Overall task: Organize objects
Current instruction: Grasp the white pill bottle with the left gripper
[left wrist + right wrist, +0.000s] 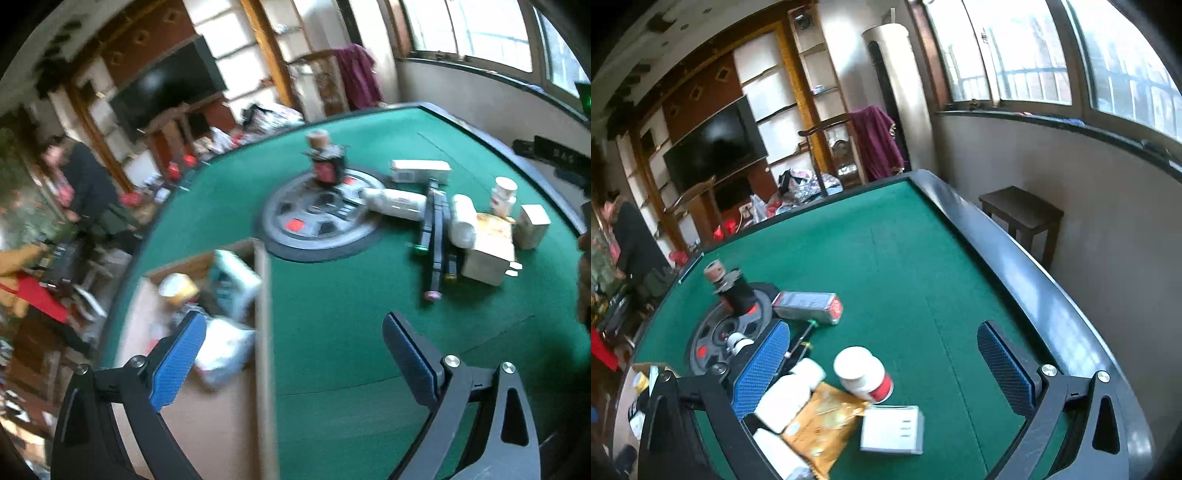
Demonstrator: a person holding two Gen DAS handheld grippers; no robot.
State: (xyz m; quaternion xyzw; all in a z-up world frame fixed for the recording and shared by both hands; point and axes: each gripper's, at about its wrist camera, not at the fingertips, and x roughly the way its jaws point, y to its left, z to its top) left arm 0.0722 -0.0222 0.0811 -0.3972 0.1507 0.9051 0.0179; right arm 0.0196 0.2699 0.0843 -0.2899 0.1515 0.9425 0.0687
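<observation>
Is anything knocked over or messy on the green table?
Yes. A white bottle lies on its side, partly on the round centre disc. Boxes, bottles and a gold packet sit jumbled in a loose pile. Nothing looks spilled or broken.

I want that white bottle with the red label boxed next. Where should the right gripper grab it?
Grip the white bottle across its round body, just under the cap. It looks upright, so come from above with the open right gripper; keep clear of the gold packet beside it.
</observation>
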